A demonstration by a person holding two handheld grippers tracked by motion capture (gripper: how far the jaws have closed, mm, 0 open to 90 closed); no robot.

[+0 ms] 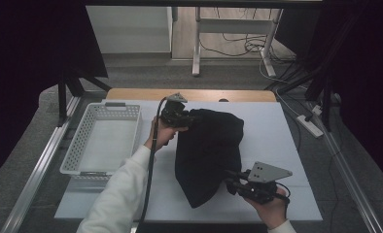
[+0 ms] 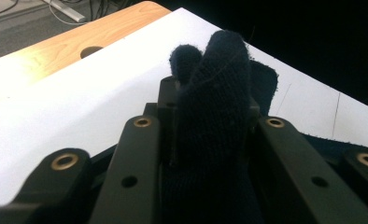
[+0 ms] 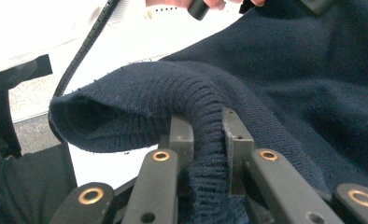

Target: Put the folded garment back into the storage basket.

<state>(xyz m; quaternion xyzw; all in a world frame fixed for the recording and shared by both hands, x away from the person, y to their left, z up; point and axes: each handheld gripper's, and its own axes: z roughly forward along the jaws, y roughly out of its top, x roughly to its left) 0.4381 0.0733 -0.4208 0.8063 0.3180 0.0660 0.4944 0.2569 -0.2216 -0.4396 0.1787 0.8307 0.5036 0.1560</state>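
A dark navy knitted garment (image 1: 209, 155) lies bunched on the white table cover (image 1: 272, 126), partly lifted at two spots. At its far left corner my left gripper (image 1: 182, 119) is shut on a fold of the knit (image 2: 215, 107), which sticks up between the black jaws. Near the front right, my right gripper (image 1: 233, 180) is shut on the ribbed edge of the garment (image 3: 205, 140). In the right gripper view the ribbed hem (image 3: 126, 107) curls open to the left, and the other hand shows at the top edge.
A white perforated basket (image 1: 102, 138) stands empty at the left of the table. A strip of bare wood (image 1: 189, 94) with a cable hole runs along the far edge. A white sleeve (image 1: 116, 194) and a black cable (image 1: 148, 179) cross the front left.
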